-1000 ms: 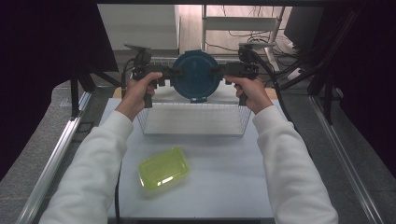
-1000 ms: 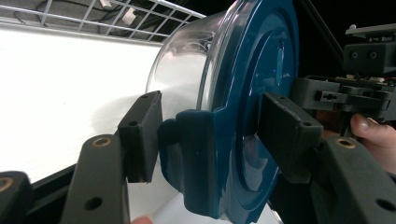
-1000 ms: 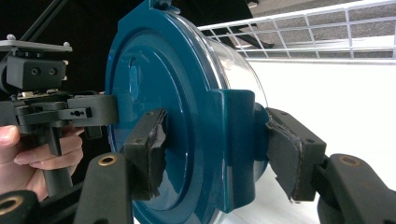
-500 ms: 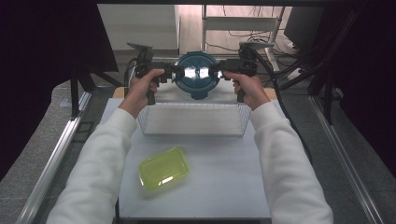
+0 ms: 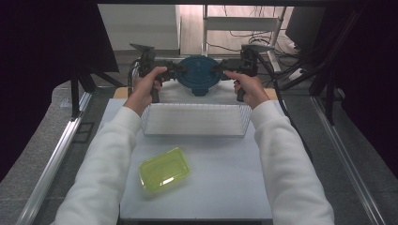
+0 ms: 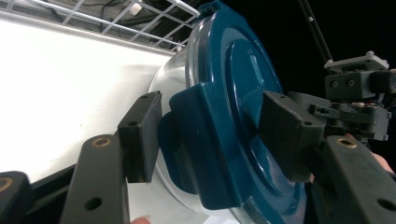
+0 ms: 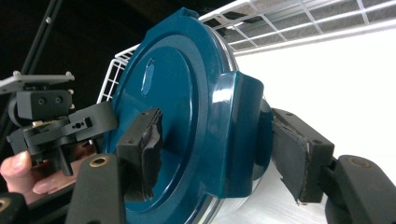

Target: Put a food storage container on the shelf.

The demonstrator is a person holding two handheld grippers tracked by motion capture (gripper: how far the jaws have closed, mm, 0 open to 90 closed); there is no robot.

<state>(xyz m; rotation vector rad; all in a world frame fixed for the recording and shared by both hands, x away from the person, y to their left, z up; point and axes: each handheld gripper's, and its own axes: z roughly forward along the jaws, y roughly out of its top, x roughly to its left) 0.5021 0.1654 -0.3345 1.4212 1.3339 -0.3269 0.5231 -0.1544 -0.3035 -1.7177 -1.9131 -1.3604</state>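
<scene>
Carrying step, by the look of it, with a round clear container (image 5: 199, 75) held up at the far end of the table (image 5: 225, 187), just beyond the far rim of a white wire basket (image 5: 195, 135) and tipped so that its blue lid (image 6: 238, 93) faces up and toward the person. Flanked on either side by the left gripper (image 5: 174, 71) and the right gripper (image 5: 220, 70), each taking the container at its edge. In the left gripper view, clamped over a clasp (image 6: 187, 140) of the lid, one pad against the clasp's outer side and the other pressed on the lid's top face: a firm grip on the container. In the right gripper view, set astride the opposite clasp (image 7: 233, 135), jaws just now opening a little with the container between them; one pad close on the lid face, the other close behind the clear body, but impossible to tell whether pressing or merely near. Nearer the person, well apart from all this, a yellow-green lidded box (image 5: 164, 169) flat on the table. Next, most likely: bring the container back over the basket, level it, lower it with both sides together until seated on the basket floor, and only then spread both jaws fully.
</scene>
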